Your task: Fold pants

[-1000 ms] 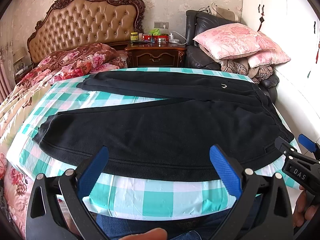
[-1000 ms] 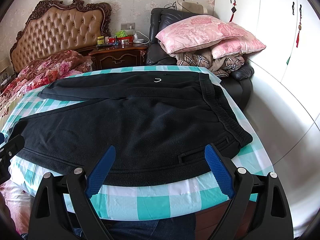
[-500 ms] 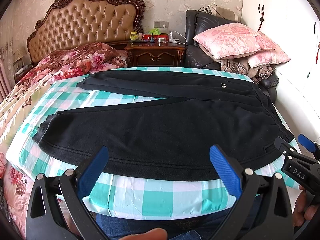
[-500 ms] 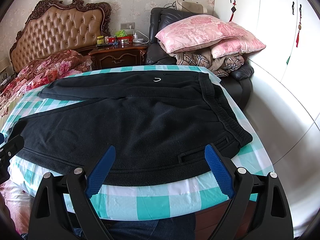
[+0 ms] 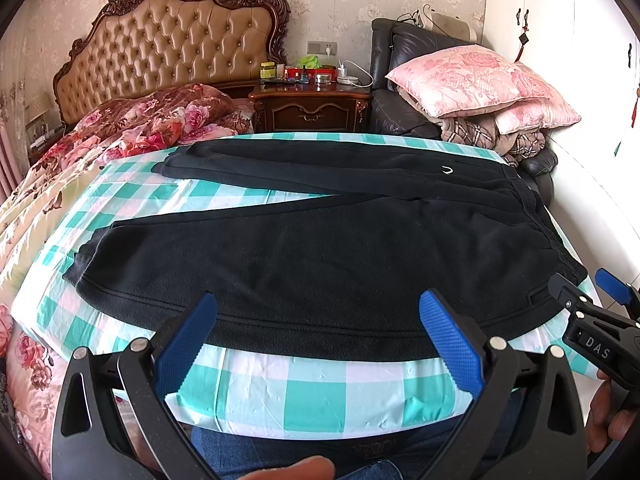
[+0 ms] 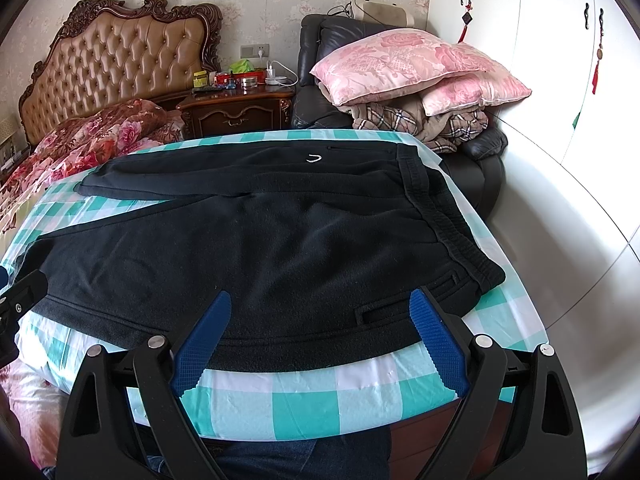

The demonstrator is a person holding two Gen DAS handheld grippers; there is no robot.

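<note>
Black fleece pants [image 5: 320, 248] lie flat on a teal-and-white checked cloth [image 5: 280, 392], waistband at the right, both legs spread toward the left. They also show in the right wrist view [image 6: 260, 248]. My left gripper [image 5: 318, 312] is open and empty, above the near hem of the near leg. My right gripper [image 6: 320, 312] is open and empty, above the near edge close to the waistband pocket. The right gripper also shows at the right edge of the left wrist view [image 5: 584, 292].
A tufted headboard [image 5: 168, 52] and floral quilt [image 5: 120, 128] lie at the far left. A wooden nightstand [image 5: 312, 108] with small items stands behind. Pink pillows [image 6: 408, 64] sit on a dark armchair at the right. White wardrobe doors [image 6: 560, 80] are on the right.
</note>
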